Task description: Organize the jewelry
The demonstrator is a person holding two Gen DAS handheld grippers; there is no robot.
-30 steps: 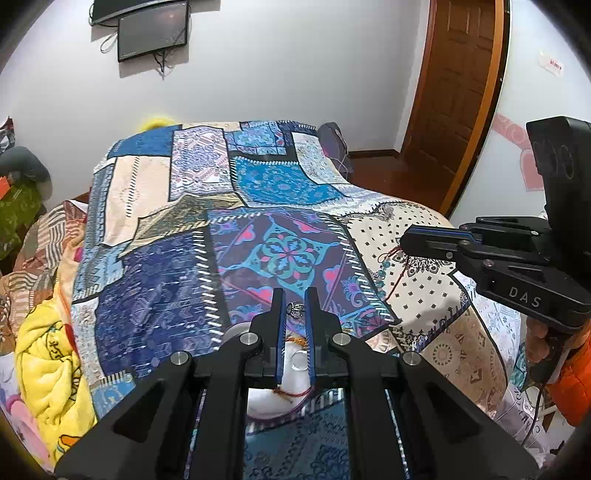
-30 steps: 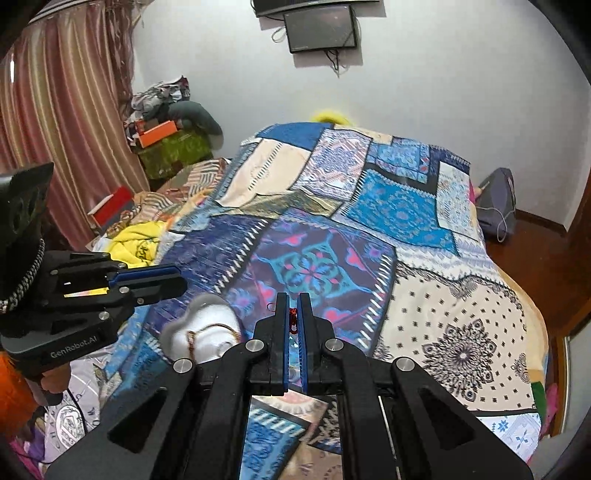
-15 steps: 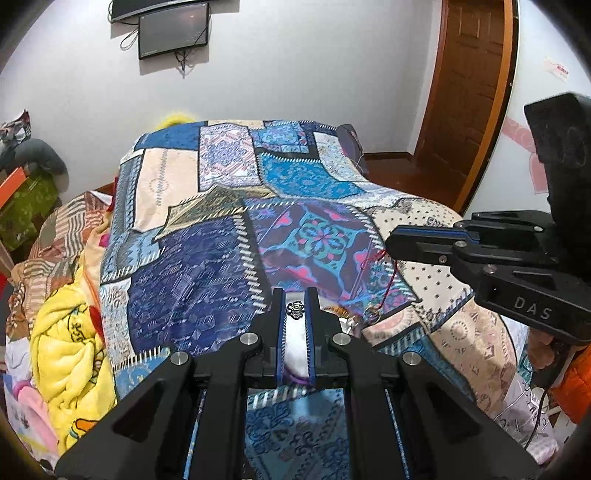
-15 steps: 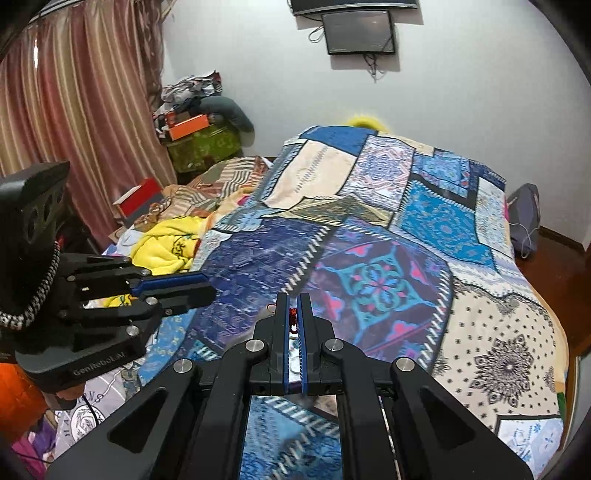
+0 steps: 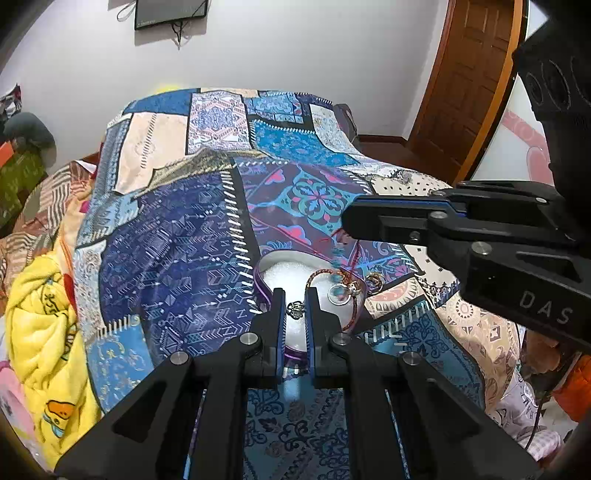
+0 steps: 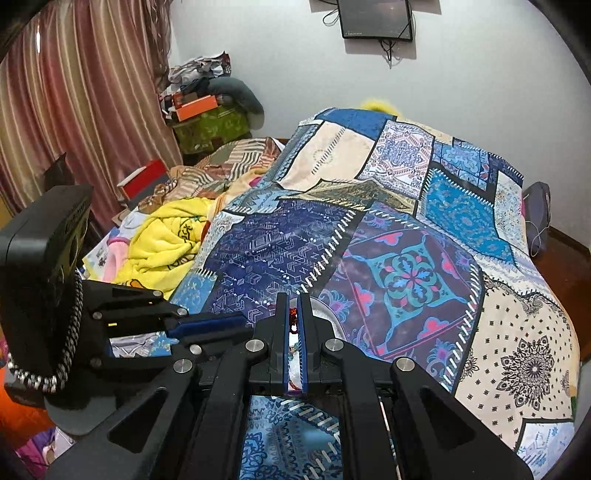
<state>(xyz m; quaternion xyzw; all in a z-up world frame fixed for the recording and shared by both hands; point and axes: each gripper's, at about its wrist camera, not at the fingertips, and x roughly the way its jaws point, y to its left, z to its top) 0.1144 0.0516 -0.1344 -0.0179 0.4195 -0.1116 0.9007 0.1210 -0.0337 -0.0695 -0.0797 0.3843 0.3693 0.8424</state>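
A white heart-shaped box (image 5: 291,273) with a purple rim lies on the patchwork bedspread (image 5: 177,251). In it lie a braided cord bracelet (image 5: 321,275) and a ring (image 5: 338,293). My left gripper (image 5: 294,309) is shut on a small silver ornament (image 5: 295,309), held just above the box. My right gripper (image 6: 294,314) is shut on a red beaded cord (image 6: 293,314). In the left wrist view the right gripper (image 5: 349,221) hovers over the box's right side, and the red cord (image 5: 354,251) hangs from it into the box.
A yellow blanket (image 5: 37,332) and piled clothes lie left of the bed. A wooden door (image 5: 469,81) stands at the back right. A wall screen (image 6: 376,18) hangs above the bed. A small bag (image 6: 537,206) sits on the floor by the bed.
Both grippers have come lower and nearer to the white box. The right gripper has moved left over the box, bringing the red cord down into it. Both stayed shut.
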